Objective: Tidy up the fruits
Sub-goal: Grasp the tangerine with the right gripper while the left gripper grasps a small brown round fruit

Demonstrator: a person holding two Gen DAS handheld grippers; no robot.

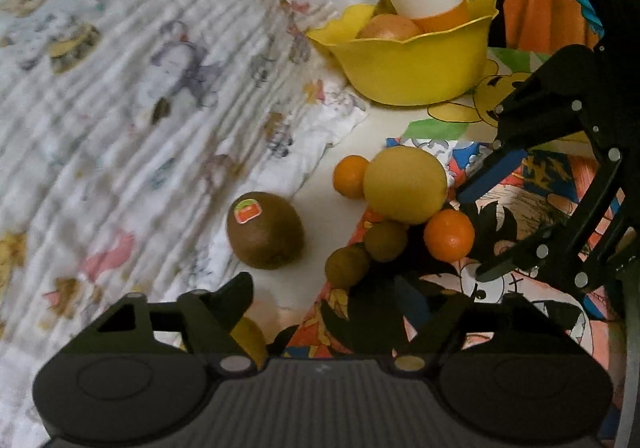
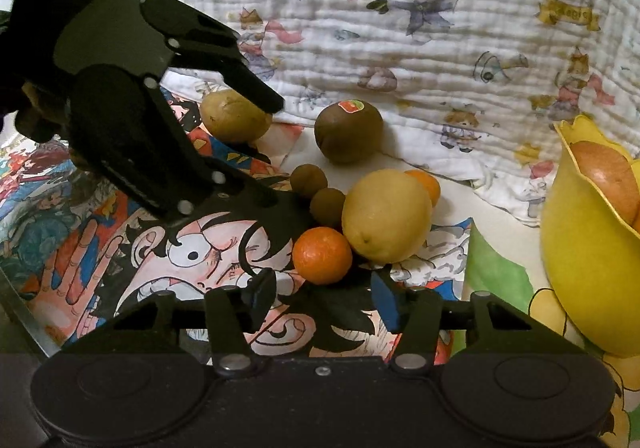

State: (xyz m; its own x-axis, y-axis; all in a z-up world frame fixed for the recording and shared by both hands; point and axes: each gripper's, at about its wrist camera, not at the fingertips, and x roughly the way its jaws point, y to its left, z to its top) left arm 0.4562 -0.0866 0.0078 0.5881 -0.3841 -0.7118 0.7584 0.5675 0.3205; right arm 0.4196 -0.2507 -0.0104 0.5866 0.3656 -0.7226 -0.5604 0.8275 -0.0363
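White quilted blanket printed "magic", stickered kiwi, unreadable label, left claw and right claw released, empty.

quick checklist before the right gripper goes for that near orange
1. Right gripper lined up with the near orange: ok, the orange sits just ahead of the gap.
2. Pads pressing on the orange: not ok, the jaws stand apart with the fruit beyond the tips.
3. Neighbours free of the orange: not ok, the lemon touches it.
4. Left gripper out of the way: not ok, its lower finger lies close beside the orange, its upper by the yellow-brown fruit.
5. Yellow bowl has room: cannot tell, only part of its inside shows.
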